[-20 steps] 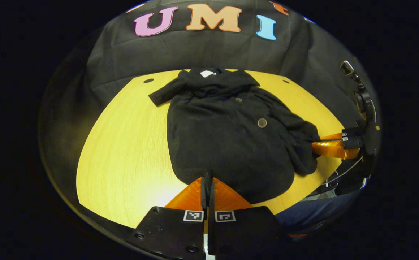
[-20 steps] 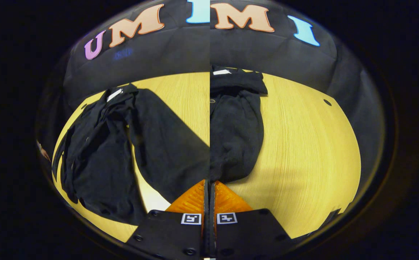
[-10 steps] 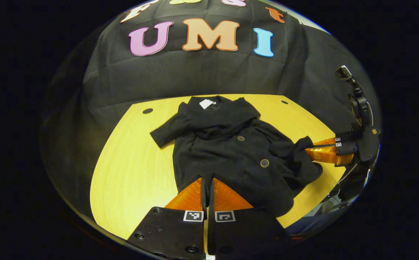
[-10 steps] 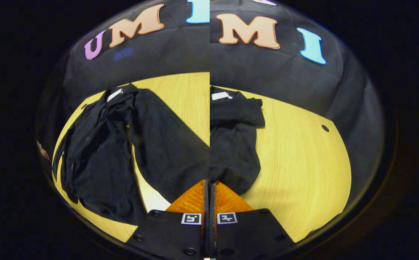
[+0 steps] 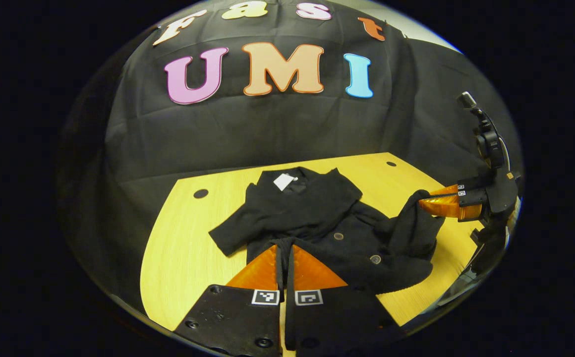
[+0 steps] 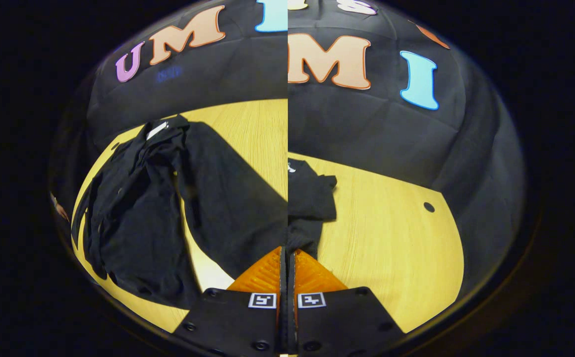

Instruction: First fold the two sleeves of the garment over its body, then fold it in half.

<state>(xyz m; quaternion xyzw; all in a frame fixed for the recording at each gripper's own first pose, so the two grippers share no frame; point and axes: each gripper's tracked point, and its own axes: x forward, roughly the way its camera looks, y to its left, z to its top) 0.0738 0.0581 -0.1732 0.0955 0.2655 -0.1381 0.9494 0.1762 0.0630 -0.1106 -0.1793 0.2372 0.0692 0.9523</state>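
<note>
Two tools (image 5: 283,246) (image 5: 424,202) pinch the black garment (image 5: 317,218) above the table (image 5: 183,258).

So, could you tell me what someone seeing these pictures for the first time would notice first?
Most likely the black garment, dark against the yellow wooden table, its white neck label toward the far edge. Next, the orange fingers of the left gripper, shut on the garment's near hem at the bottom of the left gripper view. At that view's right edge, the right gripper pinches another part of the cloth, raised off the table.
</note>
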